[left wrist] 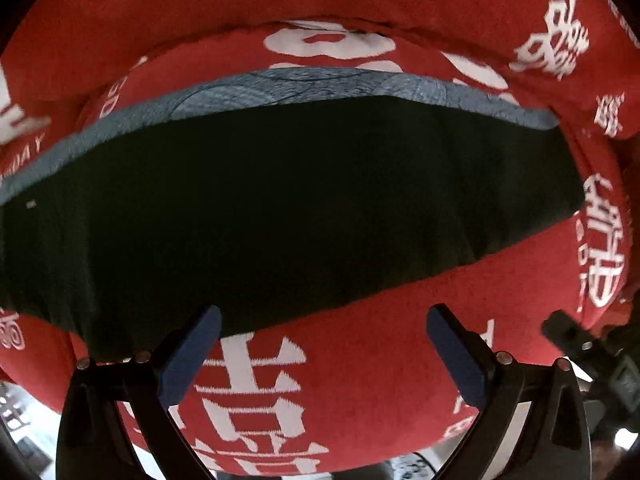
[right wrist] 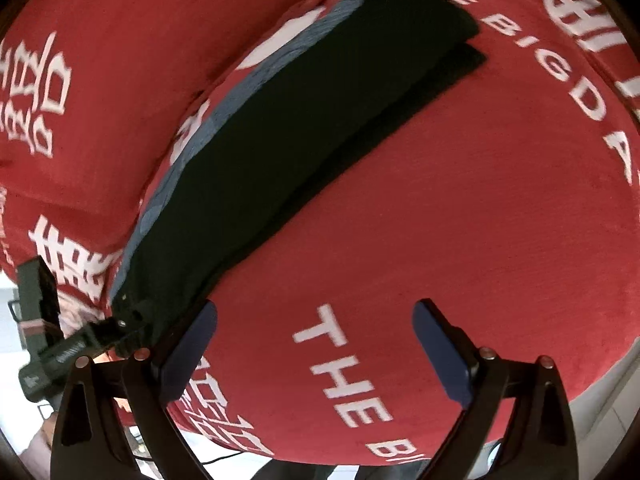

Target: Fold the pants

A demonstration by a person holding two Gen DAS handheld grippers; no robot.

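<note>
we see the dark pants [left wrist: 280, 200] lying flat in a long band on the red printed cover [left wrist: 360, 360], a grey-blue lining strip [left wrist: 320, 84] along their far edge. our left gripper [left wrist: 324, 354] and right gripper [right wrist: 316, 350] gape wide, holding nothing.

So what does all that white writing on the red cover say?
"THE BIG DA": curved along the red cover past the dark pants; the end is cut off.
"THE" and "BI": again near the front edge, cut off.
Big white Chinese-style characters: stylised, I cannot read them.
Small letters at the left in the left view: too blurred.
</note>
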